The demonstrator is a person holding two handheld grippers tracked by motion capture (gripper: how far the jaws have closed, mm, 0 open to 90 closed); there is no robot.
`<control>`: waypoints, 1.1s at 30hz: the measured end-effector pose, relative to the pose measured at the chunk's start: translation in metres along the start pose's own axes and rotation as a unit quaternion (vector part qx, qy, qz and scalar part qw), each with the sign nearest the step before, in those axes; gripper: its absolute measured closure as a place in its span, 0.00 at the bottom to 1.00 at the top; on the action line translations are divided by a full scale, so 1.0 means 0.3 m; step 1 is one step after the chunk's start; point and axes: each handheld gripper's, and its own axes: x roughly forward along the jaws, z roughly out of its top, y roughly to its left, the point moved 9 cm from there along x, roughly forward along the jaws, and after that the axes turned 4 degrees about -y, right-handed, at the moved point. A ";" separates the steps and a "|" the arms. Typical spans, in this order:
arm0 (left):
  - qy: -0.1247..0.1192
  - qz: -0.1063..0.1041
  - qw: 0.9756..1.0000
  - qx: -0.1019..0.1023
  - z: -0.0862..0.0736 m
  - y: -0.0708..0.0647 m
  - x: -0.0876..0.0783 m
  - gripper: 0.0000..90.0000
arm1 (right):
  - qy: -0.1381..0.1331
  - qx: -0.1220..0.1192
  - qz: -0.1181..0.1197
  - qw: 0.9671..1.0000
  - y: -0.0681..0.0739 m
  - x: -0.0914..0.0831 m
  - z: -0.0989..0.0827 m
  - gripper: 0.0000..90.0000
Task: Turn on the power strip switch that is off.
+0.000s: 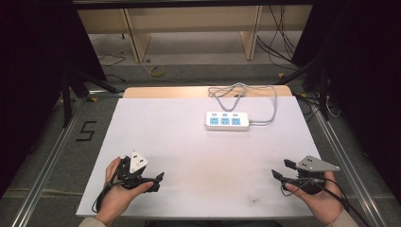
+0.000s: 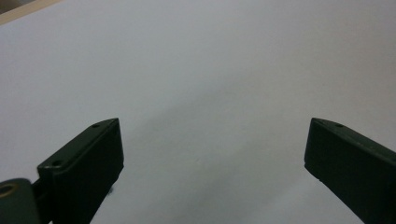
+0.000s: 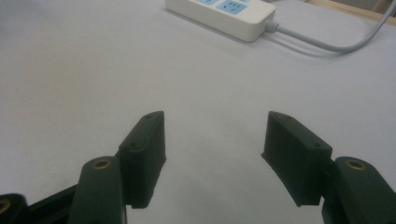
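Both sets of fingers sit at the near edge of the bench (image 1: 142, 123), spread wide, nothing between them. Left gripper (image 1: 153, 182) is lower left of the high view, right gripper (image 1: 281, 170) lower right, each in one of my hands and low over the white surface. In the left gripper view my left fingers (image 2: 88, 163) frame bare bench. In the right gripper view the right fingers (image 3: 144, 149) stand apart with the power strip (image 3: 224, 14) at top centre of frame, ahead and slightly right of the gap. Key relation: the strip (image 1: 227, 121) lies upper centre-right in the high view, well apart from both grippers, up and left of the right one, up and right of the left one. The right looks a little nearer, and it's already pointed roughly that way, so I'd judge the right hand takes the reach. Long axis runs left-right across the frame, three blue socket faces up, grey cable (image 1: 265, 101) leaving its right end and looping toward the far edge of the bench. For a grab across the narrow width, the right fingers need to go forward and straddle the strip's short side, staying clear of the cable end. Nothing lies in the path.
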 end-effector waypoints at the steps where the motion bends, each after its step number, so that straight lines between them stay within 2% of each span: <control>1: -0.001 0.001 1.000 -0.001 0.001 0.002 0.001 0.05 | 0.001 0.002 -0.001 1.000 -0.004 0.000 -0.001 0.43; 9: -0.002 0.000 1.000 -0.005 0.009 0.004 0.014 0.05 | 0.000 0.005 0.003 1.000 -0.006 0.007 -0.006 0.43; 14: 0.000 -0.008 1.000 0.003 0.017 -0.009 0.027 0.05 | -0.003 0.005 0.006 1.000 -0.008 0.010 -0.006 0.43; 24: -0.004 -0.006 1.000 0.000 0.013 -0.008 0.017 0.05 | -0.006 0.000 0.002 1.000 -0.004 0.004 0.003 0.43; 29: -0.004 -0.006 1.000 0.003 0.007 -0.003 0.011 0.05 | -0.005 -0.004 0.001 1.000 0.000 0.000 0.012 0.52; 33: -0.006 -0.005 1.000 0.001 0.008 -0.003 0.009 0.05 | 0.006 -0.015 0.001 1.000 0.006 0.002 0.012 0.66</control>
